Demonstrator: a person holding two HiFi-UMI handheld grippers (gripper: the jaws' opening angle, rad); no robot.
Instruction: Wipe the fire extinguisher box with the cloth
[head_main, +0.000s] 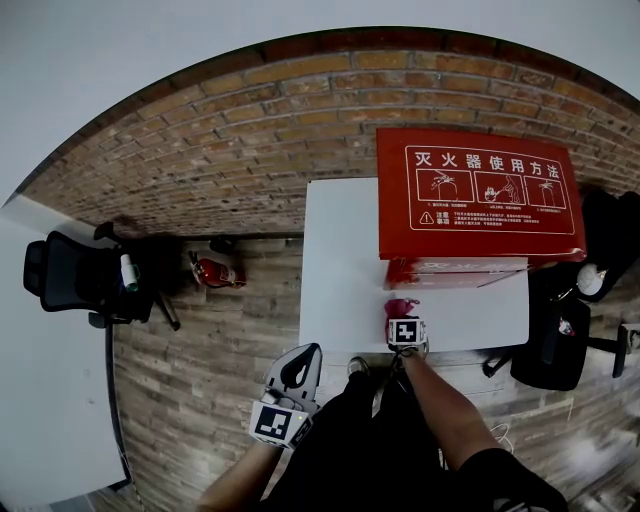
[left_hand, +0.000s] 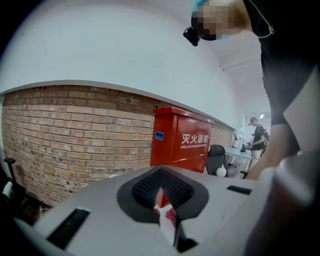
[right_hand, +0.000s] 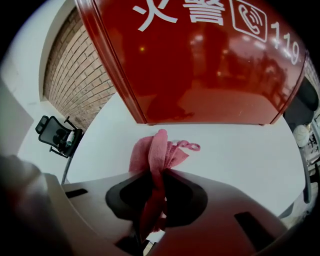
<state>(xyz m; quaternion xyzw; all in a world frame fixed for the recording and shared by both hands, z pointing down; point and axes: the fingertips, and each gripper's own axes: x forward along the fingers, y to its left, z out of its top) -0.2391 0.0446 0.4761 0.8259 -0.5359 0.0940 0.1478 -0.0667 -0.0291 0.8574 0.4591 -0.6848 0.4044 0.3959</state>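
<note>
Since the pink cloth is soft and limp, my right gripper clamps its bunched middle; the red fire extinguisher box stands at twelve o'clock. My left gripper is closed, empty.

I see the fire extinguisher box standing on the table, at its far right part. The cloth lies on the table just before the box, between the jaws of my right gripper. My left gripper hangs off the table, near its front left corner. Left of the table a small extinguisher lies on the floor, and an office chair stands further left.
</note>
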